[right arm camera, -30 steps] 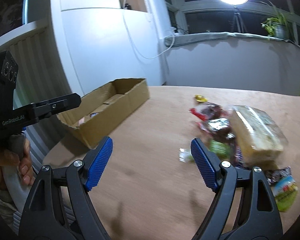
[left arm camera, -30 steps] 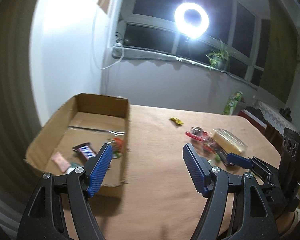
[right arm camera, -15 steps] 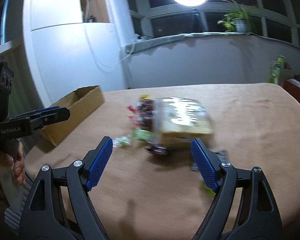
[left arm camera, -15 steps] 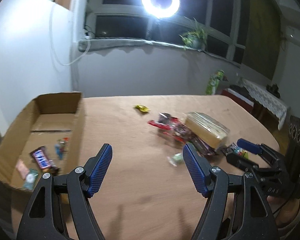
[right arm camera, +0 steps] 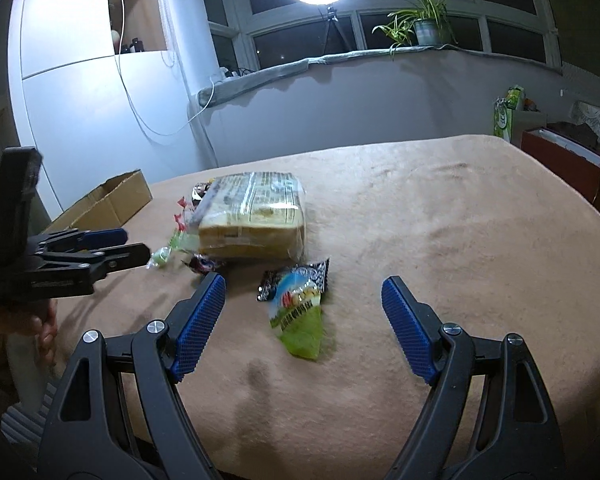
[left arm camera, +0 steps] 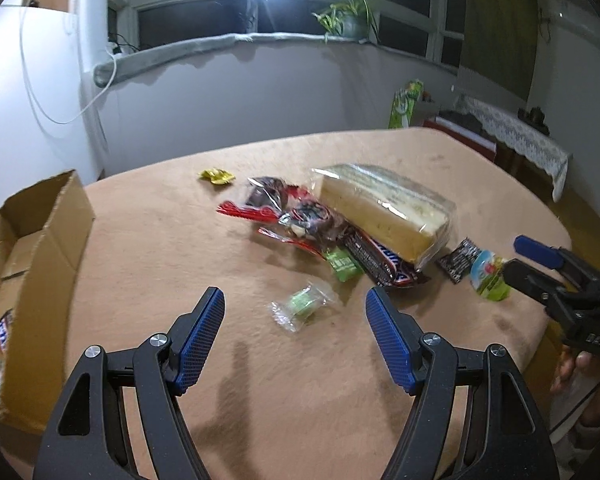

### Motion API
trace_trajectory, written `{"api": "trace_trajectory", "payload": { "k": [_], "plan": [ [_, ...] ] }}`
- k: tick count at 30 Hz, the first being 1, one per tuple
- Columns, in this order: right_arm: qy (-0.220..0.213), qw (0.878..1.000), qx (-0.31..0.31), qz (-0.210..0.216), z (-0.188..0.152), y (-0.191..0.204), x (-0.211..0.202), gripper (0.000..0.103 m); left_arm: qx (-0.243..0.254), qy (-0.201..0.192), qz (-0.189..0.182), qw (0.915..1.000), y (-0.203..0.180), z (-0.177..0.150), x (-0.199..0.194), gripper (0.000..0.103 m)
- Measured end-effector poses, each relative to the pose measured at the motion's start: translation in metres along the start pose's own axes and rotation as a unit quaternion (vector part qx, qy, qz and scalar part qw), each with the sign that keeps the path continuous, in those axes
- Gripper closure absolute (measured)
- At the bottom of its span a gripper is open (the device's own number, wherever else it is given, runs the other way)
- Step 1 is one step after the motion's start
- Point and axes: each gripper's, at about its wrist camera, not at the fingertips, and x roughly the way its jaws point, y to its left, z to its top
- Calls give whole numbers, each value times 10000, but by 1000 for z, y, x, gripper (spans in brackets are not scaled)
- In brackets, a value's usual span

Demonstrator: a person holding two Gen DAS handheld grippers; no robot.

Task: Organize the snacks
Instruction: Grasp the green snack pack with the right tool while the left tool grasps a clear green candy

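Two hand-held grippers, left point(left arm camera: 295, 338) and right point(right arm camera: 304, 326), have swung from the cardboard box point(left arm camera: 40, 240) at far left to the snack pile point(left arm camera: 340, 232) mid-bench, jaws apart and empty; a fresh pick-up likely follows.

The box point(left arm camera: 40, 248) sits at the left edge of the table point(left arm camera: 260, 380). The snacks point(left arm camera: 340, 232) lie together in the middle, the bread point(left arm camera: 384, 208) behind them.
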Motion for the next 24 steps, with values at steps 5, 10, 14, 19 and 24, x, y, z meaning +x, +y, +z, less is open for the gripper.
{"api": "trace_trajectory", "payload": {
  "k": [5, 10, 14, 19, 24],
  "plan": [
    [137, 9998, -119, 69, -4, 3, 8, 26, 63, 252, 70, 9996, -3, -3, 18, 30],
    [396, 9988, -239, 180, -9, 8, 21, 63, 42, 415, -92, 9991, 0, -4, 25, 65],
    [367, 9988, -251, 199, -10, 9, 18, 79, 74, 374, -190, 9991, -1, -5, 21, 71],
    [332, 9988, -265, 239, -11, 10, 14, 79, 45, 308, -306, 9990, 0, -5, 17, 84],
    [129, 9994, -196, 243, -3, 11, 3, 79, -88, 179, -399, 9990, 3, -4, 11, 87]
  ]
}}
